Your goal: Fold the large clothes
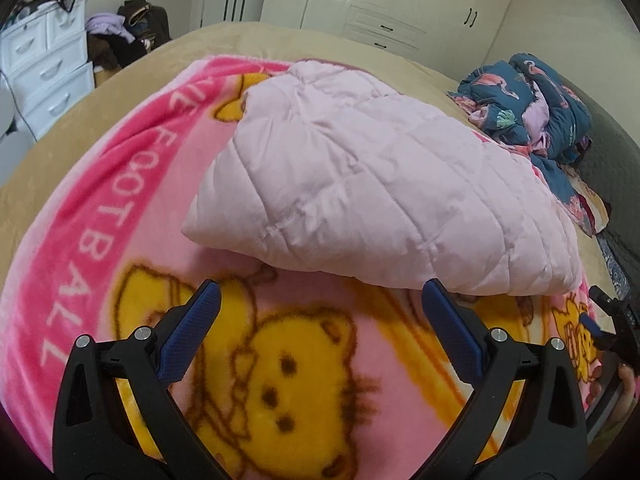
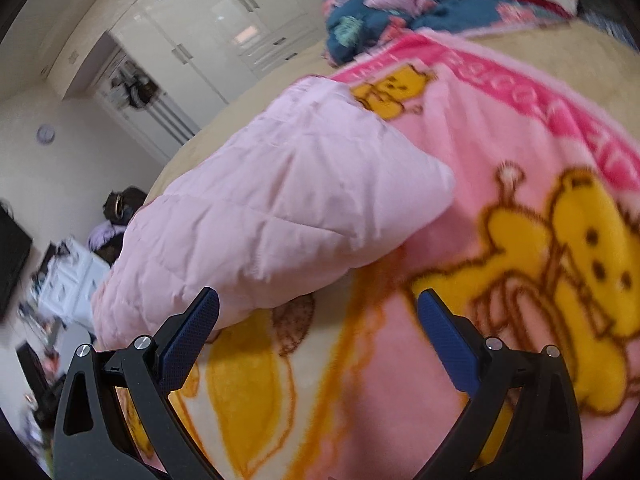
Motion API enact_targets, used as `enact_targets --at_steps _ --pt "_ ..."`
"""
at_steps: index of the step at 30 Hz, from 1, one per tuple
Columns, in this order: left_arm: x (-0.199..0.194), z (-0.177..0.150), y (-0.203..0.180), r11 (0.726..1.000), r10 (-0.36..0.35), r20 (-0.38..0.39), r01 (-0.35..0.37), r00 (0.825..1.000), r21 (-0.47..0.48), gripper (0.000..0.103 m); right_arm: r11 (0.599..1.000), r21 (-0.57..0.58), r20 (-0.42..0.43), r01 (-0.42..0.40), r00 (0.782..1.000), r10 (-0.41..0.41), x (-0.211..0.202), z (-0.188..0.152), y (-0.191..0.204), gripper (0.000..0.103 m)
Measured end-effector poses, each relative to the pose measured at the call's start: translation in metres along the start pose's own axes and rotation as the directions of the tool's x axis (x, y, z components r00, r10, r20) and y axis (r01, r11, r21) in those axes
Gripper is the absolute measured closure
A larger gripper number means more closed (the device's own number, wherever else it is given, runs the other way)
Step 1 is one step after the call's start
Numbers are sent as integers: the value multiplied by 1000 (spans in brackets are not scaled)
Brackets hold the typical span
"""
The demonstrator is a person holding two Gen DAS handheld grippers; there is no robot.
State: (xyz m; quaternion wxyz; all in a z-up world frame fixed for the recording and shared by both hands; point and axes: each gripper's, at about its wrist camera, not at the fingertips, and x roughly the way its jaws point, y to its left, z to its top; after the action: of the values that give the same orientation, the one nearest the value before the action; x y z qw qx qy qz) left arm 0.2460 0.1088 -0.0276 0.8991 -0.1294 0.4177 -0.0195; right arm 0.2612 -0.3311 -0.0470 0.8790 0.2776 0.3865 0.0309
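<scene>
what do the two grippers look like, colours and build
Both match: the left gripper and right gripper have black plastic arms with triangular cut-outs, silver round pivot pins, and dark blue textured pads on the fingers. No cables, markings or sleeves are visible.

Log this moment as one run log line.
left hand-held gripper: open, empty | right hand-held gripper: open, empty | pink quilted garment: folded bundle on cartoon blanket, unheld
</scene>
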Motion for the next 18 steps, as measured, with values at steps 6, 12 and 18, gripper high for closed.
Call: enact_targets --at_steps 6,12,18 --pt "17 1 18 992 -64 -28 61 998 -106 9 978 206 20 -37 999 34 21 9 -31 4" --pt "29 3 28 980 -103 -40 94 994 -176 9 957 285 2 -61 998 63 45 21 -40 4" --pt "42 4 36 956 -154 -44 138 987 -261 9 955 286 -10 -77 996 83 66 30 -37 4"
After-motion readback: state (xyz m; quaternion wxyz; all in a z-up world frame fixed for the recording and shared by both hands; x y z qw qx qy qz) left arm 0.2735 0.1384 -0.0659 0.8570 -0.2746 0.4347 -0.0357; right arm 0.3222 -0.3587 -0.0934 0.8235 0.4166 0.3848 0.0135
